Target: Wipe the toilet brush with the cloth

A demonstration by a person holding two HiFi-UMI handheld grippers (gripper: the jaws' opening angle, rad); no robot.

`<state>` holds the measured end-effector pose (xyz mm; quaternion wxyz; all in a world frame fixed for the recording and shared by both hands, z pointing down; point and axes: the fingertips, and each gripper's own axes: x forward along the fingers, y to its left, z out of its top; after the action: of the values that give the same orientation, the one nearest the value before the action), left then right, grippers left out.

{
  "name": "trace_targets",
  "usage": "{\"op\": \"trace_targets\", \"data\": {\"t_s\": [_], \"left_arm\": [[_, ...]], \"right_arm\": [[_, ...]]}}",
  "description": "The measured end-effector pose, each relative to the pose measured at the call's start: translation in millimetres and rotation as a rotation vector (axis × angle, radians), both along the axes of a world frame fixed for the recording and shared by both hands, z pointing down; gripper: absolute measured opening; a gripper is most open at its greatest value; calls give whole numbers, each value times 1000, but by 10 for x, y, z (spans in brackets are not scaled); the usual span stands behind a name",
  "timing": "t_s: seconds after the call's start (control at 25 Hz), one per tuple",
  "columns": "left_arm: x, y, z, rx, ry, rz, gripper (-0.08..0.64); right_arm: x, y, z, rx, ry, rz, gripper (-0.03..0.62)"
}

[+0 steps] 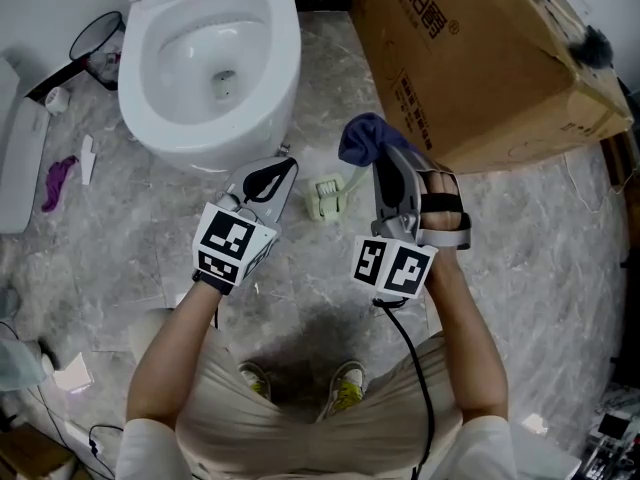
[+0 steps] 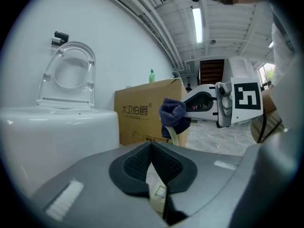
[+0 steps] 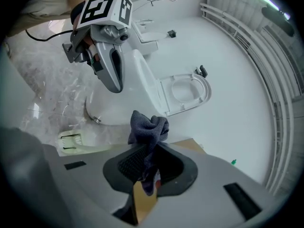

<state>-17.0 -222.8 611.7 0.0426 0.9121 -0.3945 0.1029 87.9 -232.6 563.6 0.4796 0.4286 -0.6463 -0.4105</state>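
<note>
setting: marble floor (image 1: 540, 268); toilet (image 1: 200, 153) ahead on the left with its seat up; cardboard box (image 1: 470, 78) ahead on the right.
left gripper (image 1: 284, 168): hovers in front of the toilet bowl. Its pads are drawn together at the tips with nothing pinched between them. A pale slotted piece shows only through the slot beneath the jaws.
right gripper (image 1: 388, 158): by the lower corner of the cardboard box, alongside the left gripper but apart from it. Its jaws are clamped on the cloth (image 1: 362, 138).
cloth: dark blue and bunched. A wad stands out past the right fingertips, and a tail hangs back between the pads.
toilet brush (image 1: 327, 200): pale cream-green, between the two grippers. Its broad slotted end sits low, near the floor. In the head view that end lies just beside the left gripper. The thin handle rises from it into the cloth wad.
contact: the cloth covers the upper part of the handle. I cannot tell whether the pads squeeze the handle through the fabric.
left gripper vs brush: clearly apart in the right gripper view.
</note>
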Motion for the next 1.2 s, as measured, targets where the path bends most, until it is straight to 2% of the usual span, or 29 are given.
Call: {"op": "trace_targets", "data": {"t_s": [0.12,0.24,0.4,0.52,0.6,0.92,1.2], "left_arm": [[-59,-27,13,-26,36,-21,-3],[-85,-45,11,-25,43,-32,-3],[-48,-47,14,-20,44,-27,-3],[-41,-50,-63,-6,47,-23,-3],[-46,-55,-140,13,54,-25,-3],[-92,-73,-157,17,62,-46,-3],[-86,-71,-155,16,55,-40,-4]], "right_arm": [[10,-11,-45,19,-11,8,57],[-11,-8,42,-7,0,-2,57],[-68,28,274,-87,2,-31,57],[-104,77,391,-192,-103,-36,57],[-92,92,458,-234,-141,-39,57],[-78,183,777,-340,-134,-44,57],[-111,218,886,-385,-146,-46,57]]}}
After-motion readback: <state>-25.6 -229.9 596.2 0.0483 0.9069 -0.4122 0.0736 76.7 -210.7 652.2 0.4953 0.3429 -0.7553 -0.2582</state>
